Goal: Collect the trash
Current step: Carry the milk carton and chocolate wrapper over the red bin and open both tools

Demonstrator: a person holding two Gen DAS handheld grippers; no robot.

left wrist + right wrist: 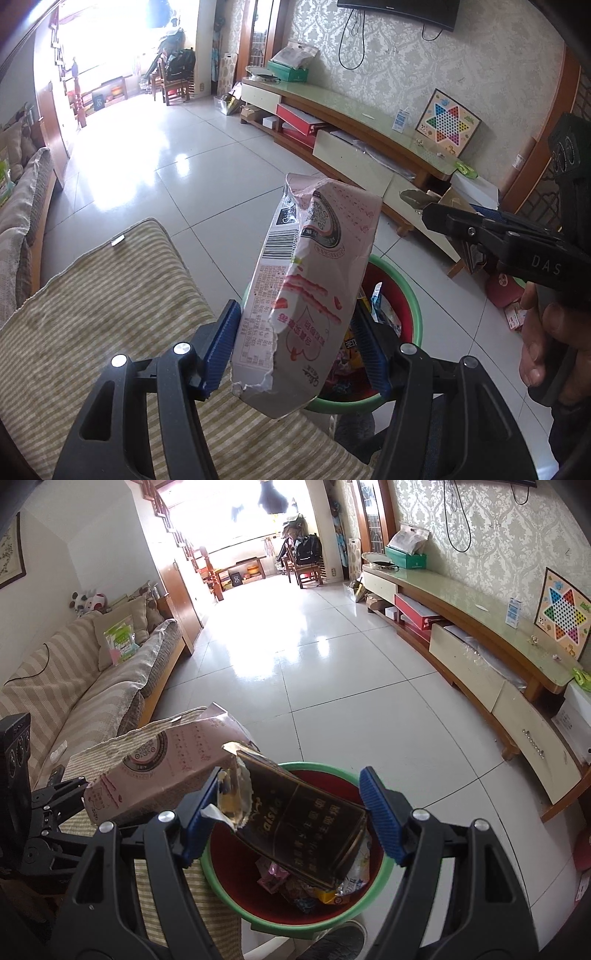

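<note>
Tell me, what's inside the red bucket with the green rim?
Colourful snack wrappers and packets lie at the bottom of the bucket. The dark box held above it hides part of the pile, so whatever sits beneath can't be seen.

The left gripper points steeply down, both pads clamping a load. At its three o'clock, a hand carries the right gripper, half-spread, also gripping.

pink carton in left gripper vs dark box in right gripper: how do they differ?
Colour: the pink carton is pale pink with red print; the dark box is black-brown with gold lettering.
Size: the pink carton looks larger than the dark box.
Place: the dark box hangs over the bin; the pink carton is only at its rim, partly above the striped cushion.
Shared: both torn open, each clamped between blue pads.
</note>
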